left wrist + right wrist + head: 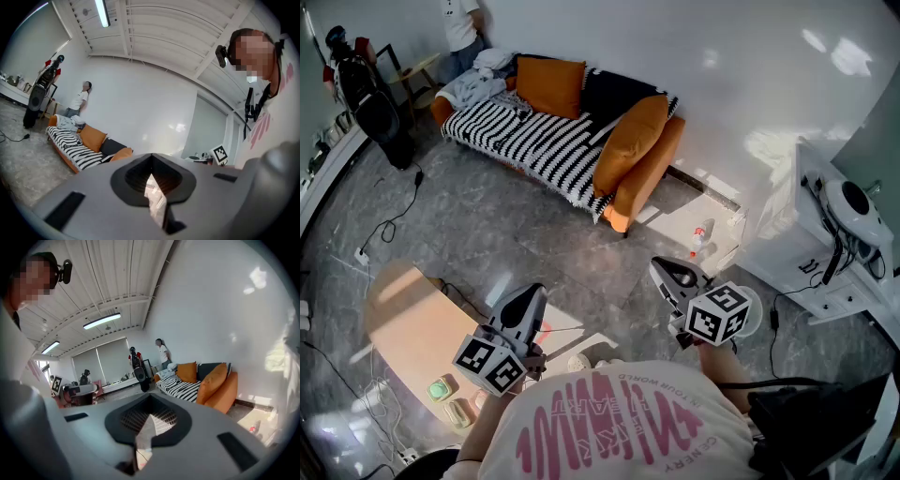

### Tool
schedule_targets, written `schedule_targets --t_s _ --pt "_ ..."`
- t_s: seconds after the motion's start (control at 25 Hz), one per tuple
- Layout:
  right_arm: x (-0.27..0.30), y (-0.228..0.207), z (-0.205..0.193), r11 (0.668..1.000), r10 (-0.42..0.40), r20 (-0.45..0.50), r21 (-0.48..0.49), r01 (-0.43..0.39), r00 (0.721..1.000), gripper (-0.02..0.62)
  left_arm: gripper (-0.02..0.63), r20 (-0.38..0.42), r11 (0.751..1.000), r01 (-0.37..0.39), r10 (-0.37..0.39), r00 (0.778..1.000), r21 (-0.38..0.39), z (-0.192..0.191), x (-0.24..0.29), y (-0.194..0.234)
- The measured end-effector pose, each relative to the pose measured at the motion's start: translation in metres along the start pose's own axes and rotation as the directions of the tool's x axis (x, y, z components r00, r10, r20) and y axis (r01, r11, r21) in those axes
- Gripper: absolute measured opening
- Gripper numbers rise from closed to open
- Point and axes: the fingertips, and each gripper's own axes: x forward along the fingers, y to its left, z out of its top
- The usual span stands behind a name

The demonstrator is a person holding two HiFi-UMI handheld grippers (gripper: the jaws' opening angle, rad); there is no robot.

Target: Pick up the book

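Book was not discernible; left gripper [532,298] and right gripper [671,273], jaws pressed together, empty, sat lower frame, well apart from sofa [534,141] upper centre.

My left tongs [528,302] and right tongs [672,274] are grey. Each carries a cube with black-and-white square markers. My shirt [619,422] is white with pink lettering. The sofa [628,208] has an orange frame and a black-and-white striped cover [525,139]. On it are orange cushions [549,86] and a black cushion [614,94]. The floor [487,225] is grey with marbled veining. The desk [408,328] is pale wood. The wall [694,56] is white.
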Motion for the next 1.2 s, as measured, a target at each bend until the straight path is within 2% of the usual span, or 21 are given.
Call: schedule_targets --t_s 0.32,0.52,0.92,1.08,1.2 --pt "0.011 0.001 0.004 1.0 -0.003 -0.003 -0.009 0.003 1.0 0.009 0.009 0.006 1.0 0.0 0.0 1.0 -0.004 0.003 0.002 0.012" --pt "0.019 -0.005 0.01 1.0 -0.014 0.008 0.02 0.013 1.0 0.009 0.008 0.015 1.0 -0.002 0.002 1.0 0.001 0.009 0.004 0.02" --pt "0.057 0.011 0.028 0.999 0.001 0.075 0.039 -0.004 0.997 0.009 0.008 0.07 1.0 0.021 -0.022 0.997 0.018 0.034 -0.005 0.051" --pt "0.07 0.011 0.02 0.999 -0.031 0.066 0.017 0.03 0.997 0.01 0.008 0.039 0.999 0.026 -0.028 0.999 0.038 0.032 -0.007 0.067" --pt "0.075 0.008 0.016 0.998 -0.06 0.036 0.007 0.06 0.998 0.01 0.008 0.045 0.999 0.01 -0.012 0.999 0.038 0.038 -0.008 0.081"
